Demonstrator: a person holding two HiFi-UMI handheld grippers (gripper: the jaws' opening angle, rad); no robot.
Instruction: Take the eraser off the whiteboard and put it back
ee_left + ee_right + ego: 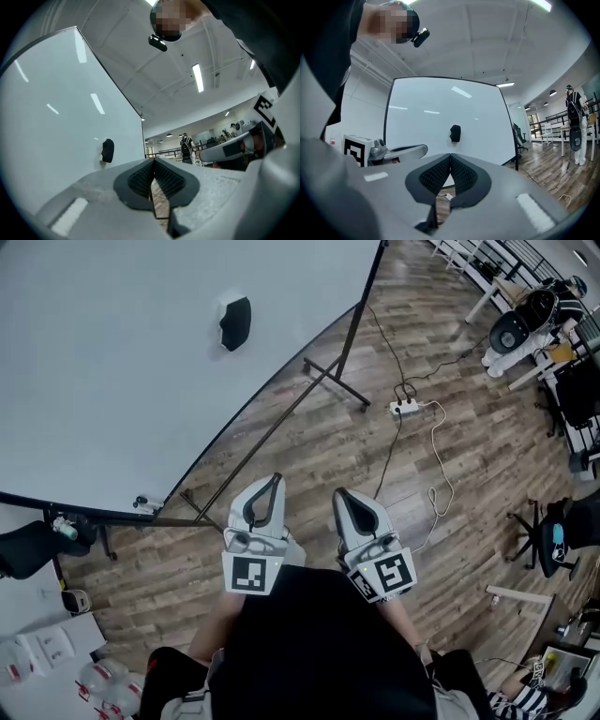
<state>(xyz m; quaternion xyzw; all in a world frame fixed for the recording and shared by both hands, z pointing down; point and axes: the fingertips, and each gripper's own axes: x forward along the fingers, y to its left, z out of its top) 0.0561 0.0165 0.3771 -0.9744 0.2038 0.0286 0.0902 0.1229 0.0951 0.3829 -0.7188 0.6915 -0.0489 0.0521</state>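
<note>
Holding nothing, jaws pressed together, the left gripper [271,481] and right gripper [340,494] are probably risking knocking the eraser [234,322] off the whiteboard [103,390].

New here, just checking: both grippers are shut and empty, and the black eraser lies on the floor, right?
No: the eraser is stuck on the whiteboard, as the head view shows. The left gripper and right gripper are indeed shut and empty.

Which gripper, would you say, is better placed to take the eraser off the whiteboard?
Left, marginally: the left gripper sits nearer the eraser on the whiteboard; the right gripper is farther. Both are shut, empty.
</note>
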